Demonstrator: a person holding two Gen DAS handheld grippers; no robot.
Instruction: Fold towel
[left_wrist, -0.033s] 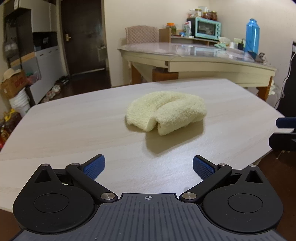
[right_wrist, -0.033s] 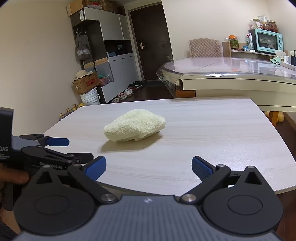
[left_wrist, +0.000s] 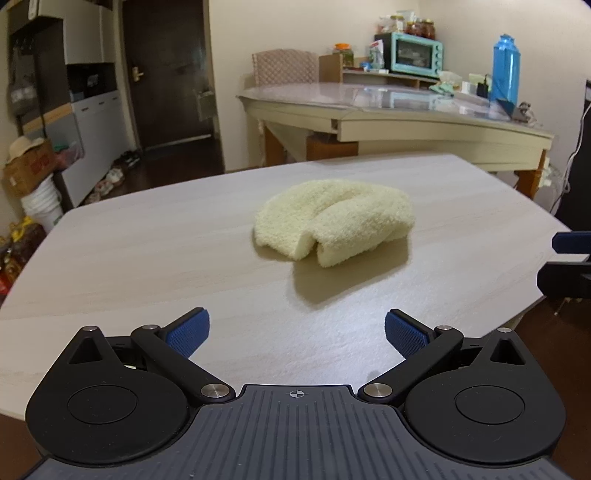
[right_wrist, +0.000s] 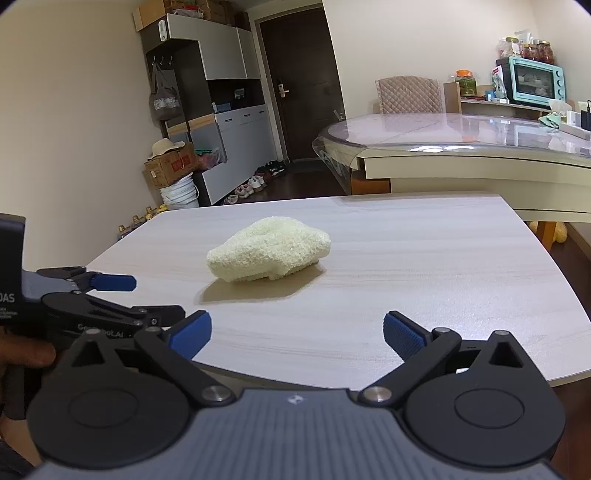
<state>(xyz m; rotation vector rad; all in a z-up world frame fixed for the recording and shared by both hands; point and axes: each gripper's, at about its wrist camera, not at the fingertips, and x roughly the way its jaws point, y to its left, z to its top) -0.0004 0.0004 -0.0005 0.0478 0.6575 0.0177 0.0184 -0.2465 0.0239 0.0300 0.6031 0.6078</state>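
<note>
The towel (left_wrist: 334, 221) lay in a loose, crumpled heap near the middle of the worktop (left_wrist: 147, 266), well apart from every edge. It was pale yellow and fluffy, bunched into two rounded folds that met at a crease facing the left camera; in the right view (right_wrist: 269, 249) it showed as a single lump with its shadow falling toward the near edge.

The left tongs (left_wrist: 297, 332) hung over the near edge of the worktop, spread wide, with nothing between the blue pads (left_wrist: 188, 332). They were well short of the towel and touched nothing. In the right view the left tongs (right_wrist: 144, 297) appeared side-on at the near left corner, held by a hand (right_wrist: 26, 356) of which only some fingers showed.

The right tongs (right_wrist: 297, 334) were likewise spread wide and empty, poised at the near edge, with the towel well ahead and slightly to the left. In the left view only their tips (left_wrist: 569, 258) showed, at the right edge of the worktop.

Beyond the far edge stood a glass-topped table (left_wrist: 406, 107) carrying a teal oven (left_wrist: 410, 55) and a blue bottle (left_wrist: 506, 70).
</note>
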